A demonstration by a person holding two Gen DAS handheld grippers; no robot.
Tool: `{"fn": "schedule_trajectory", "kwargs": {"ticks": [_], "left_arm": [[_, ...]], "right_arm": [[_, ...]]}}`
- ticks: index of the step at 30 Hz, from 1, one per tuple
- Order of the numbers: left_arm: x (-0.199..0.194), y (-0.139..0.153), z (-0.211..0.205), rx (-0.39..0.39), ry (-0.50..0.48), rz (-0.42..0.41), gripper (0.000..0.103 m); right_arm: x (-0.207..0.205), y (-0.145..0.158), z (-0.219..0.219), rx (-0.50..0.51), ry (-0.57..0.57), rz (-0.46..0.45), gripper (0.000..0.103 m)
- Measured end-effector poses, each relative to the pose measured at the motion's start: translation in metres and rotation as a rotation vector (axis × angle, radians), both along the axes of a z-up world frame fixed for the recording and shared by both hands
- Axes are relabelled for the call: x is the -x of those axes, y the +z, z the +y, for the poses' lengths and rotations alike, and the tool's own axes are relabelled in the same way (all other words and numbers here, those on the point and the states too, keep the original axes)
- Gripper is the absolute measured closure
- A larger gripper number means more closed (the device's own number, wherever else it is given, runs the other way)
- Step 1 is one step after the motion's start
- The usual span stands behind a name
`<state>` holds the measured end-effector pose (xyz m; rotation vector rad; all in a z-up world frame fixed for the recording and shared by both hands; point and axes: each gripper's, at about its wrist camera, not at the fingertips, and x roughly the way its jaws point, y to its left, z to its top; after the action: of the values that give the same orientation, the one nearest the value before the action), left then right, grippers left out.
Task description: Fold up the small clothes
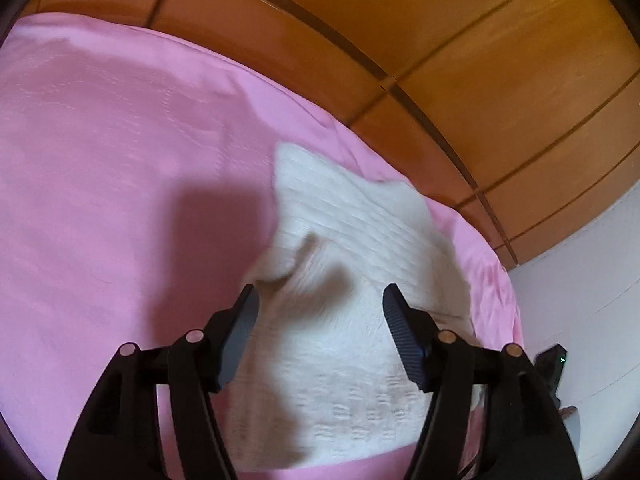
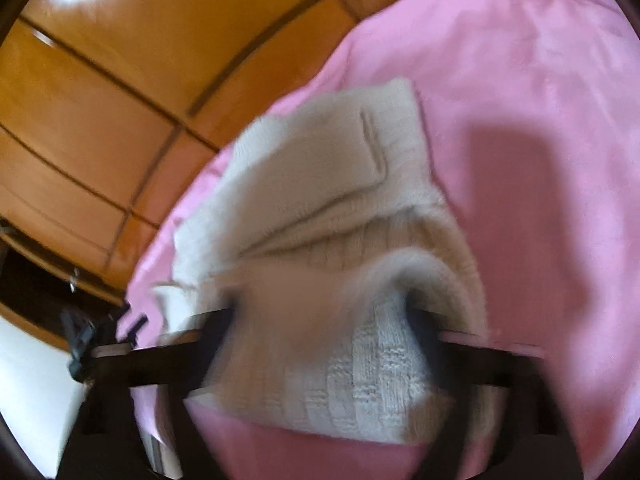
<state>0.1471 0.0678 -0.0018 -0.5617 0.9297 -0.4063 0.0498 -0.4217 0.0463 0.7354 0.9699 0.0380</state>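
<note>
Left wrist view
Left gripper (image 1: 320, 300): jaws are being held apart; nothing is being pinched, and the ribbed dark pads (image 1: 404, 336) are seen clear of the fabric below.
Knit garment (image 1: 340, 288): a cream-white ribbed piece is being seen lying folded on the pink sheet (image 1: 100, 160), directly under and ahead of the parted jaws; one raised fold is showing between the fingertips.
Garment position: it is lying near the sheet's far right edge, close to the wooden panelling (image 1: 500, 60).
Shadow: a dark patch is being cast on the sheet just left of the garment.
White wall (image 1: 592, 300): it is showing at the right edge, beyond the sheet.

Right wrist view
Right gripper (image 2: 320, 316): jaws are being held wide apart; the picture is blurred, and the garment is bulging up between the two fingers without being clamped.
Knit garment (image 2: 340, 200): it is being seen folded in layers, a flat fold on top, lying on the pink sheet (image 2: 540, 160).
Wooden panelling (image 2: 120, 100): it is filling the upper left, beyond the sheet's edge.
</note>
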Motion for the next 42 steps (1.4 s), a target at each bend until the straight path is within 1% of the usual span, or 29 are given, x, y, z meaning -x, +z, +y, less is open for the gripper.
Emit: {"fn": "schedule_trajectory", "kwargs": {"ticks": [2, 4, 5, 7, 9, 11, 12, 13, 14, 15, 16, 17, 18, 20, 22, 25, 28, 30, 33, 38, 39, 41, 42], "left_arm": [[0.009, -0.006, 0.009, -0.021, -0.006, 0.012, 0.039], [0.018, -0.015, 0.01, -0.046, -0.04, 0.026, 0.039], [0.026, -0.021, 0.009, -0.065, -0.064, 0.032, 0.039], [0.04, -0.031, 0.006, -0.074, -0.11, 0.043, 0.039], [0.051, -0.042, 0.001, -0.074, -0.139, 0.056, 0.039], [0.056, -0.052, -0.006, -0.049, -0.163, 0.075, 0.04], [0.057, -0.055, -0.007, -0.042, -0.168, 0.083, 0.042], [0.057, -0.058, -0.013, -0.054, -0.181, 0.089, 0.057], [0.057, -0.06, -0.02, -0.078, -0.198, 0.096, 0.083], [0.056, -0.062, -0.023, -0.084, -0.202, 0.1, 0.085], [0.057, -0.062, -0.023, -0.08, -0.196, 0.094, 0.086], [0.059, -0.06, -0.024, -0.086, -0.197, 0.086, 0.088], [0.061, -0.058, -0.024, -0.091, -0.197, 0.08, 0.089], [0.07, -0.053, -0.021, -0.09, -0.204, 0.07, 0.09], [0.077, -0.047, -0.017, -0.096, -0.208, 0.057, 0.09], [0.089, -0.04, -0.01, -0.081, -0.209, 0.05, 0.091], [0.105, -0.039, -0.006, -0.074, -0.214, 0.054, 0.091], [0.117, -0.038, -0.003, -0.072, -0.222, 0.059, 0.091], [0.139, -0.039, 0.006, -0.049, -0.219, 0.08, 0.091], [0.183, -0.045, 0.022, 0.005, -0.211, 0.137, 0.091], [0.187, -0.045, 0.023, 0.01, -0.214, 0.142, 0.091], [0.196, -0.044, 0.019, -0.005, -0.228, 0.135, 0.089], [0.195, -0.042, 0.017, -0.008, -0.239, 0.128, 0.086]], "right_arm": [[0.011, 0.012, -0.004, 0.005, 0.0, -0.05, 0.007], [0.019, 0.017, -0.007, 0.039, -0.002, -0.055, 0.007], [0.024, 0.016, -0.008, 0.065, 0.001, -0.044, 0.007], [0.03, 0.009, -0.006, 0.109, 0.01, -0.02, 0.007], [0.036, -0.006, -0.002, 0.144, 0.036, 0.017, 0.009], [0.036, -0.025, 0.005, 0.183, 0.061, 0.059, 0.02], [0.036, -0.033, 0.008, 0.203, 0.067, 0.076, 0.024], [0.037, -0.038, 0.011, 0.233, 0.068, 0.076, 0.033], [0.037, -0.039, 0.013, 0.261, 0.068, 0.073, 0.042], [0.036, -0.038, 0.015, 0.284, 0.07, 0.077, 0.067], [0.034, -0.038, 0.015, 0.275, 0.069, 0.08, 0.086], [0.034, -0.036, 0.013, 0.241, 0.06, 0.083, 0.087], [0.034, -0.034, 0.013, 0.242, 0.06, 0.083, 0.089], [0.038, -0.026, 0.017, 0.254, 0.079, 0.071, 0.091], [0.043, -0.02, 0.02, 0.241, 0.078, 0.061, 0.092], [0.053, -0.008, 0.024, 0.218, 0.078, 0.031, 0.093], [0.071, 0.002, 0.026, 0.195, 0.097, 0.02, 0.093], [0.082, 0.007, 0.029, 0.201, 0.114, 0.021, 0.093], [0.103, 0.011, 0.027, 0.184, 0.134, 0.04, 0.093], [0.145, 0.008, 0.025, 0.165, 0.174, 0.112, 0.093], [0.151, 0.007, 0.026, 0.16, 0.182, 0.121, 0.093], [0.158, 0.004, 0.027, 0.156, 0.187, 0.139, 0.093], [0.158, 0.003, 0.028, 0.157, 0.195, 0.141, 0.093]]}}
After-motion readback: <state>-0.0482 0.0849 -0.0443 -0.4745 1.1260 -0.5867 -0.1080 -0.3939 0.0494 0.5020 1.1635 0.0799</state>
